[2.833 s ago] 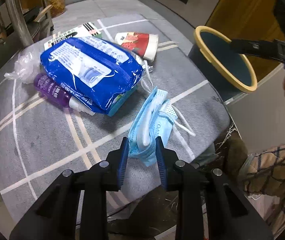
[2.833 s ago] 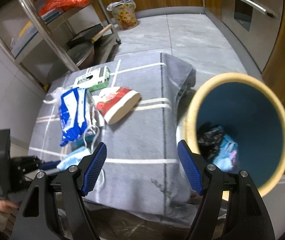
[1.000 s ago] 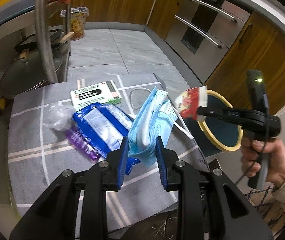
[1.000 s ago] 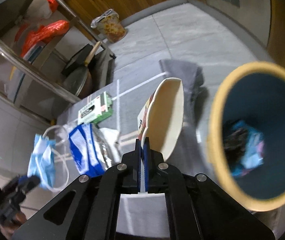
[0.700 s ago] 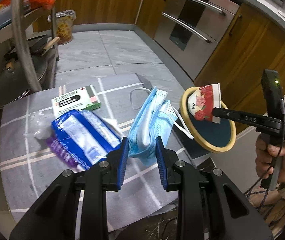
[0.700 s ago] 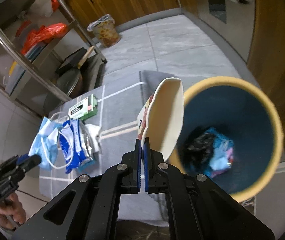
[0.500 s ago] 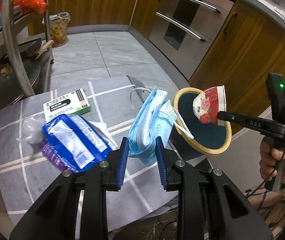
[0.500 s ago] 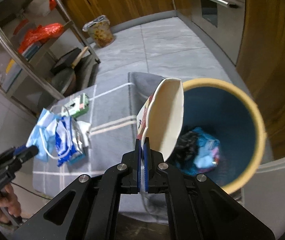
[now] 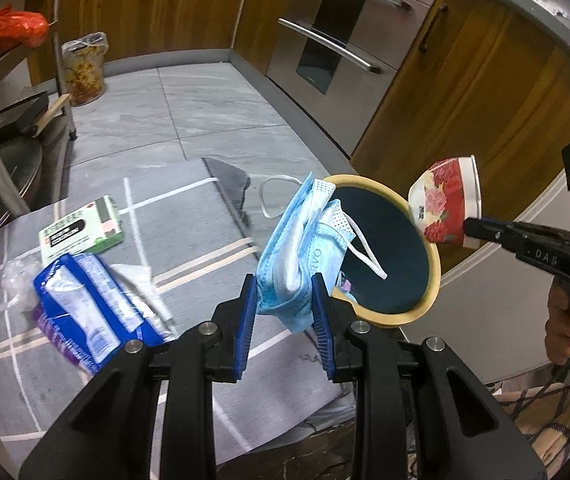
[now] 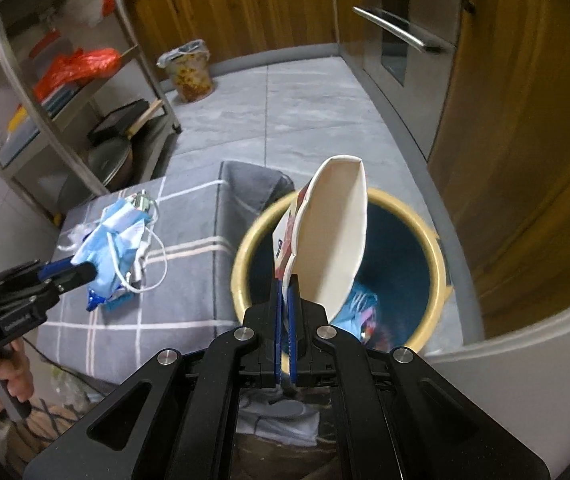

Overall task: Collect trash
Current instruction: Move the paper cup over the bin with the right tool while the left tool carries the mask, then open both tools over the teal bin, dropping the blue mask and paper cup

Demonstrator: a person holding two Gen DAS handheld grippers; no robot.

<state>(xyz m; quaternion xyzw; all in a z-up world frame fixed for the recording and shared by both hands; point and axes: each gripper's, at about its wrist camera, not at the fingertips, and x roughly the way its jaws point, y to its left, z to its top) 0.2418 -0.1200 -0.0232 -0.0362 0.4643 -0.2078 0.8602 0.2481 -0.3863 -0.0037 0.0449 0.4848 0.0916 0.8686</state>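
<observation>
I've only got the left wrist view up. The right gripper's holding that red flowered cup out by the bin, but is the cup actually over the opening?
Observer: Yes. In the right wrist view the paper cup hangs above the mouth of the bin, pinched flat at its rim by the right gripper.
Operator: Anything already in the bin?
Observer: Yes, crumpled blue and dark trash lies at the bottom.
Operator: And my mask, is it over the bin too?
Observer: No. The face mask in the left gripper hangs over the grey cloth, left of the bin.
</observation>
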